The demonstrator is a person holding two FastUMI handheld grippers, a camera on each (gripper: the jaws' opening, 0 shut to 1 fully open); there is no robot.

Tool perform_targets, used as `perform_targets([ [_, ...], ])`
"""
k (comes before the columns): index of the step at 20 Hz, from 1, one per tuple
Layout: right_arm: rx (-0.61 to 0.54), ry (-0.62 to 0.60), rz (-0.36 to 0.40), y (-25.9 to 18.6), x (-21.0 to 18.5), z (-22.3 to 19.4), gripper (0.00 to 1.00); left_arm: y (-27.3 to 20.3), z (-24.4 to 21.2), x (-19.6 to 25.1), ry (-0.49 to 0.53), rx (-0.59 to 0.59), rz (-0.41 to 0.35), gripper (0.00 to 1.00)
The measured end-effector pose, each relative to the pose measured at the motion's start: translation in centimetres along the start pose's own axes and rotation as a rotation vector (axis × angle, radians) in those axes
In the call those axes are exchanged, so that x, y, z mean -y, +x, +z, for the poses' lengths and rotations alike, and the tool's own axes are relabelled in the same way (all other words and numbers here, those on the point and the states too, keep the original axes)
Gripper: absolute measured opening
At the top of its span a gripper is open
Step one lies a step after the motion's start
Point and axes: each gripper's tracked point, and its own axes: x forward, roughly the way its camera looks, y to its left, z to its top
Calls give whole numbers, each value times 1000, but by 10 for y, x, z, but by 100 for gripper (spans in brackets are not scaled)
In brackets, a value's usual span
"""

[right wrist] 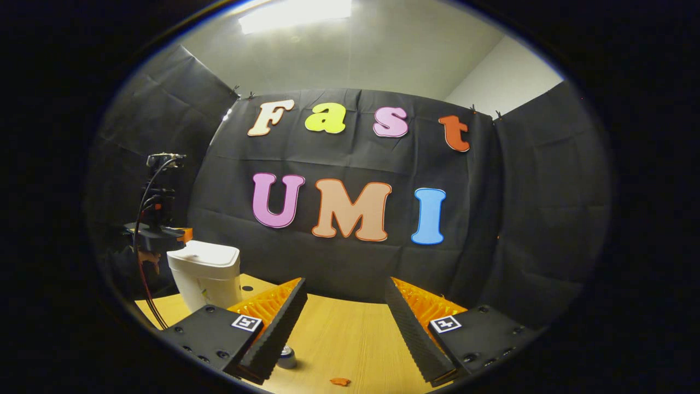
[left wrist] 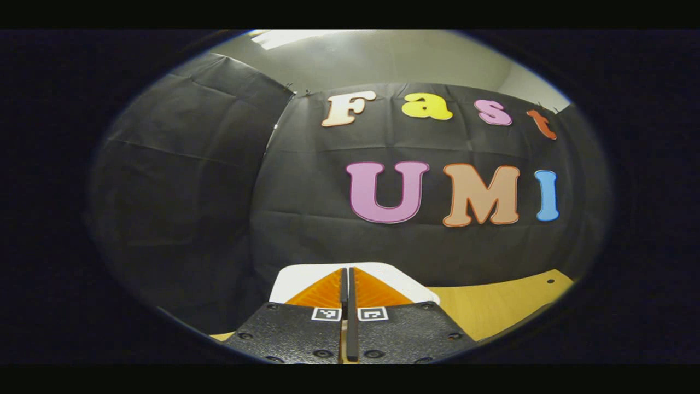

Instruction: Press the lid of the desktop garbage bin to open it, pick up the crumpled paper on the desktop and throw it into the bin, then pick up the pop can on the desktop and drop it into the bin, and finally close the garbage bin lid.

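Observation:
The white desktop bin [right wrist: 206, 284] stands at the left of the wooden table [right wrist: 339, 334] with its lid [right wrist: 208, 254] down. In the left gripper view that lid [left wrist: 402, 278] lies right behind my left gripper [left wrist: 348, 272], whose fingers are shut together with nothing between them. The right gripper view shows the left gripper [right wrist: 187, 236] at the lid's far edge, held by a hand [right wrist: 146, 257]; I cannot tell whether it touches the lid. My right gripper [right wrist: 344, 285] hangs open above the table. The pop can [right wrist: 285, 358] stands below it, partly hidden by the left finger.
A small orange scrap [right wrist: 340, 381] lies on the table near the front. A cable [right wrist: 143, 262] hangs from the left gripper beside the bin. Black cloth walls close off the back and both sides. Bare wood [left wrist: 492, 306] runs to the right of the bin.

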Motion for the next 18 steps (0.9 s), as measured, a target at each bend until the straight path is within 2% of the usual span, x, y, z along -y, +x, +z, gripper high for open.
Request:
perform_targets([
  [2, -2, -22, -9, -1, -4, 1, 96, 6, -31, 0, 17, -72, -18, 0],
  [3, 1, -28, 1, -1, -9, 2, 96, 1, -59, 4, 10, -177, -28, 0],
  [4, 2, -36, 11, -2, -13, 1, 95, 0, -63, 7, 67, -152, -33, 0],
  [5, 2, -56, 17, -4, -17, 2, 95, 5, -46, 10, 114, -60, -40, 0],
  [7, 5, -95, 33, -9, -18, 1, 96, 7, -53, 2, 76, -126, -54, 0],
  [9, 14, -109, 38, -12, -18, 0, 96, 2, -29, 2, 0, -51, -65, 0],
  [12, 0, -44, 55, -12, -16, -13, 96, 4, -7, 1, 11, -4, -54, 0],
  [16, -23, 39, 63, -5, -3, -24, 96, -21, 47, 18, 51, 123, -80, 83],
  [18, -34, 87, 76, -3, 4, -32, 96, -42, 65, 24, 71, 172, -84, 87],
])
